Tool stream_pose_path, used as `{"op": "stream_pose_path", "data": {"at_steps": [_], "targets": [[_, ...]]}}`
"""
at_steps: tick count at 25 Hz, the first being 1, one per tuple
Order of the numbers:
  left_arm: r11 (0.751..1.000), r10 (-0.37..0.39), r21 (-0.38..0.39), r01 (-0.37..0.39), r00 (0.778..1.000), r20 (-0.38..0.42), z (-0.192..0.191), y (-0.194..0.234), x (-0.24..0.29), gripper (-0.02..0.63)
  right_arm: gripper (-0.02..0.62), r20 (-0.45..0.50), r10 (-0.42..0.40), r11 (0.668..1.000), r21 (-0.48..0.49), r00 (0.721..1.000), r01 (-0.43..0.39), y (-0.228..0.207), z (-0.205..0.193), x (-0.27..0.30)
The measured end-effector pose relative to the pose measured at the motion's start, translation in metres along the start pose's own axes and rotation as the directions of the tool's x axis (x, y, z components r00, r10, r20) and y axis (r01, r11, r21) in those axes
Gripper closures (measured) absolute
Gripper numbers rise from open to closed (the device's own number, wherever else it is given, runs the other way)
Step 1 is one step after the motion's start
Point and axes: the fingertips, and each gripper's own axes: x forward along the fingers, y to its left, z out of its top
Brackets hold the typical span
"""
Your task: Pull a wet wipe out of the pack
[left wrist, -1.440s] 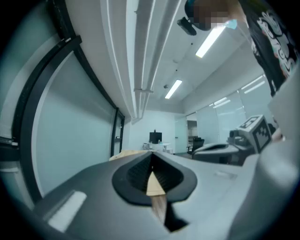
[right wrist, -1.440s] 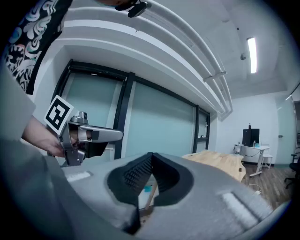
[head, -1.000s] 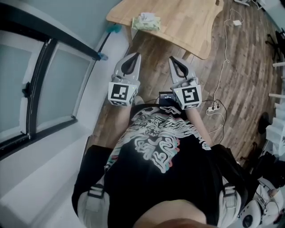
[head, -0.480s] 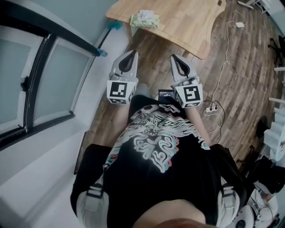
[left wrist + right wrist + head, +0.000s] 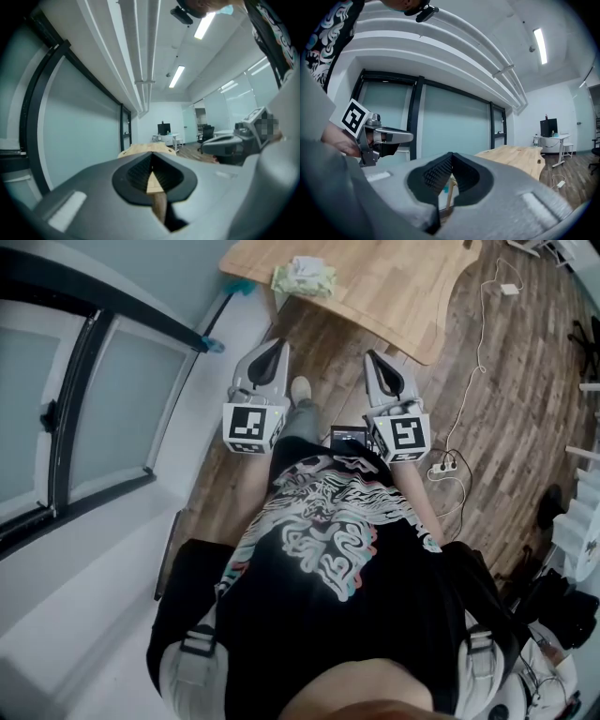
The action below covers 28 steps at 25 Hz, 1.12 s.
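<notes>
The wet wipe pack [image 5: 303, 276], pale green and white, lies near the left end of a light wooden table [image 5: 394, 296] ahead of me. Both grippers are held in the air short of the table, side by side, pointing at it. My left gripper [image 5: 275, 348] is shut with nothing between its jaws, and so is my right gripper [image 5: 375, 359]. In the left gripper view the shut jaws [image 5: 151, 157] meet in front of the table [image 5: 140, 149]. The right gripper view shows its shut jaws [image 5: 450, 160] with the table [image 5: 520, 157] beyond. The pack does not show in either gripper view.
A glass partition with dark frames [image 5: 84, 409] runs along the left. A white cable and power strip [image 5: 448, 465] lie on the wood floor at the right. A shoe [image 5: 300, 390] shows between the grippers. A far desk with a monitor [image 5: 551, 129] stands at the back.
Both grippers have edged forward toward the table, still shut. A shoe has come into view between them as the person steps ahead.
</notes>
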Motion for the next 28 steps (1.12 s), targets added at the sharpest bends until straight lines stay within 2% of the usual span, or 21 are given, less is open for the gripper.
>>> {"op": "stream_pose_path", "data": {"at_steps": [7,23,28], "targets": [[1.000,0.011,-0.006,-0.011,1.000,0.009,-0.002,0.031,0.044,0.617,0.597,-0.015,-0.010,1.000,0.013,1.000,0.010,-0.025,-0.004,0.039],[0.999,-0.036,-0.022,0.035,0.999,-0.019,-0.014,0.121,0.160,0.617,0.597,-0.087,0.000,1.000,0.023,0.996,0.002,-0.073,-0.012,0.173],[0.998,-0.046,0.039,0.046,0.999,0.003,-0.007,0.142,0.184,0.617,0.597,-0.106,-0.016,0.999,0.033,0.994,0.020,-0.082,-0.016,0.205]]}}
